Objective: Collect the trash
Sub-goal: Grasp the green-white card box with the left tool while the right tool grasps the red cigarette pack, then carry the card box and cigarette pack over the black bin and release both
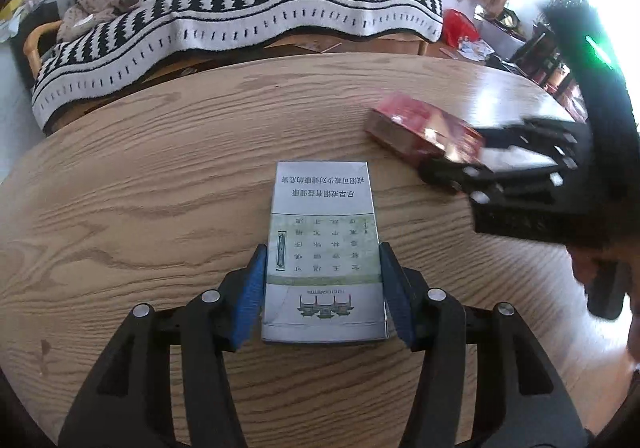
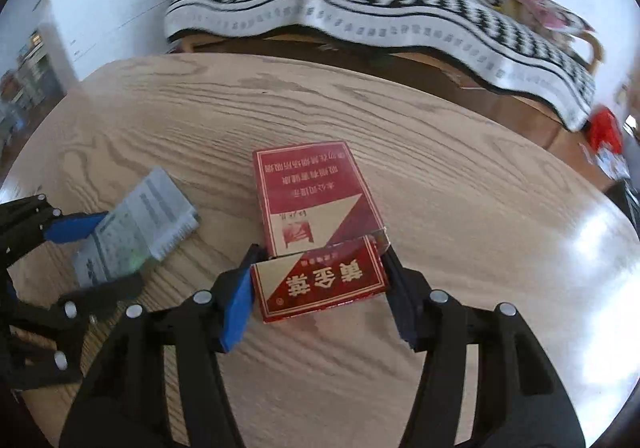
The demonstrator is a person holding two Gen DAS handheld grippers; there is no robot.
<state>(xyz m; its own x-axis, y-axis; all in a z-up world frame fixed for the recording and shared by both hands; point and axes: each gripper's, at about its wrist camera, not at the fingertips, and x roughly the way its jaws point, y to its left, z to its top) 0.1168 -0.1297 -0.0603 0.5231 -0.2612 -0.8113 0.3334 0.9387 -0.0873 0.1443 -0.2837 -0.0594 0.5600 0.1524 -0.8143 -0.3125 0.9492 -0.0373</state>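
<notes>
Both cameras sit low and close over the round wooden worktop (image 1: 160, 168), each looking forward and down along its own gripper's fingers toward the black-and-white striped blanket (image 1: 248, 8) beyond the far edge. The left wrist view has the left gripper (image 1: 322, 288) in its foreground around a white pack (image 1: 324, 248); the right wrist view has the right gripper (image 2: 318, 288) around a red pack (image 2: 316, 216). Each view also catches the other gripper and its pack at its side, so they share the worktop's middle and the blanket

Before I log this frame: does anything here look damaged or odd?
Yes. The red pack held by the right gripper has its lid flipped open and skewed. The white pack looks intact.
</notes>
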